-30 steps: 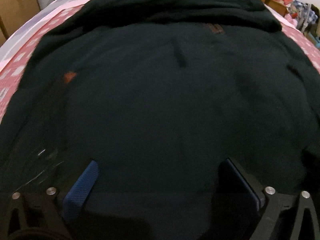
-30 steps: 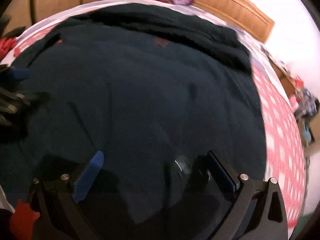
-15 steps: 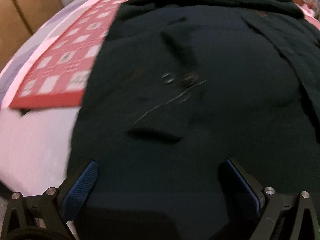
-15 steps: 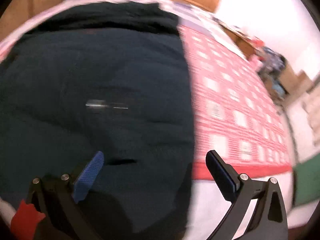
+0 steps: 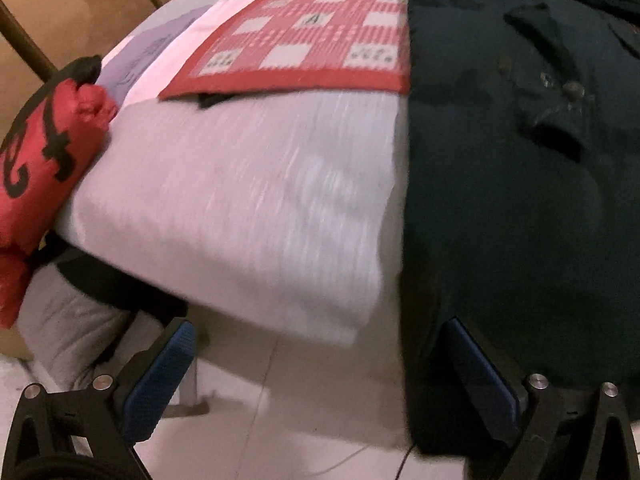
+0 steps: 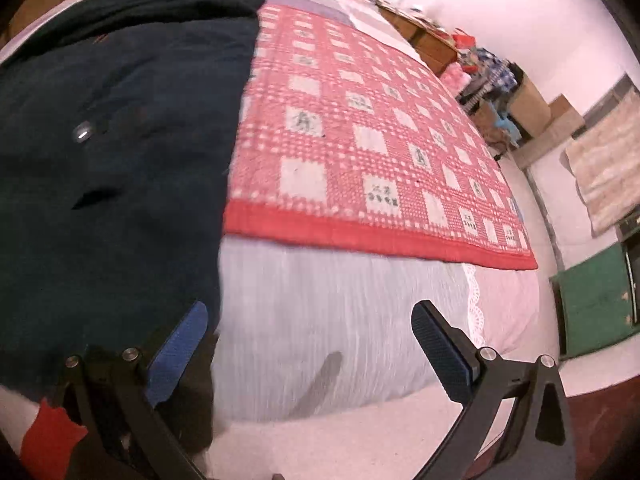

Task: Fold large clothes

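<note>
A large dark green coat [image 5: 520, 200] lies spread over the bed, its hem hanging down past the bed's near edge. It fills the right half of the left wrist view and the left part of the right wrist view [image 6: 112, 152]. My left gripper [image 5: 320, 376] is open at the coat's left hem edge, its right finger [image 5: 480, 376] against the hanging fabric, nothing clamped. My right gripper [image 6: 312, 352] is open at the coat's right edge, its left finger [image 6: 180, 348] touching the dark cloth, the gap over white bedding.
A red and white checked blanket [image 6: 360, 140] covers the bed over a white sheet [image 5: 248, 208]. A red garment with black marks [image 5: 44, 148] sits at far left. Cluttered boxes and clothes [image 6: 492, 80] stand by the far wall, a green mat [image 6: 592, 304] on the floor.
Both grippers have swung outward from over the middle of the coat to its two sides at the hem. The left went left, the right went right; both stayed open.
</note>
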`<state>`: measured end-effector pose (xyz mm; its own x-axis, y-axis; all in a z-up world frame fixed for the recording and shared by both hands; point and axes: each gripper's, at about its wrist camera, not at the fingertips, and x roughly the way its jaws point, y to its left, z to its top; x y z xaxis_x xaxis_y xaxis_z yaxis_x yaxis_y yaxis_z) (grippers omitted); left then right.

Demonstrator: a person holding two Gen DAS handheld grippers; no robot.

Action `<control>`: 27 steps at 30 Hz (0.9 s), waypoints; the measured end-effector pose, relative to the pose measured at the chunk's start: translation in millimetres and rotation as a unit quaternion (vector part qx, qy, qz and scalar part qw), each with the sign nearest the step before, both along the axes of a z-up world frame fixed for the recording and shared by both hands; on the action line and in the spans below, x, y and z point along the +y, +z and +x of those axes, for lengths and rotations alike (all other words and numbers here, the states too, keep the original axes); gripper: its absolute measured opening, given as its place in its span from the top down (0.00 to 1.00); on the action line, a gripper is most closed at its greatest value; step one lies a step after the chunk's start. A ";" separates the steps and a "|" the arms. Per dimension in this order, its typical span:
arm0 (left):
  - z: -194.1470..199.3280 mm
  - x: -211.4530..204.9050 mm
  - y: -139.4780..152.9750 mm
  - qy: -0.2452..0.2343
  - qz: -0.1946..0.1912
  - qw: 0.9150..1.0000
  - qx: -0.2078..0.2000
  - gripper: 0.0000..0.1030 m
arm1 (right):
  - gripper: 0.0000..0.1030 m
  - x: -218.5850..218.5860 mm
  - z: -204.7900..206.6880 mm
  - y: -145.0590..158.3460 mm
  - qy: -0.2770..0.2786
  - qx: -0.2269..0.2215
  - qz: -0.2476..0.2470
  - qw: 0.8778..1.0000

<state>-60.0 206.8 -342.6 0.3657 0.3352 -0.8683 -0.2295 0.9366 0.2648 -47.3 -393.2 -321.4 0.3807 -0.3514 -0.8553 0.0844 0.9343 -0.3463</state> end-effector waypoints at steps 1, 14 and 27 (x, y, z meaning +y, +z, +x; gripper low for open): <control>-8.2 -0.4 0.3 0.002 0.001 1.000 0.005 0.01 | 0.00 4.5 -6.8 0.8 0.003 0.002 0.000 1.000; -41.7 -40.4 -3.8 -0.045 -0.036 0.998 0.030 0.03 | 0.00 42.5 -41.9 -0.5 0.000 0.021 0.022 1.000; -38.5 -27.1 -19.1 -0.003 -0.008 0.999 0.047 0.05 | 0.00 54.4 -50.8 -0.8 0.008 0.030 0.021 0.999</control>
<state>-98.4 179.7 -361.7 0.2845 0.3201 -0.9037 -0.1994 0.9418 0.2708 -98.0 -338.8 -322.2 0.3327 -0.3100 -0.8906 0.0500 0.9489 -0.3116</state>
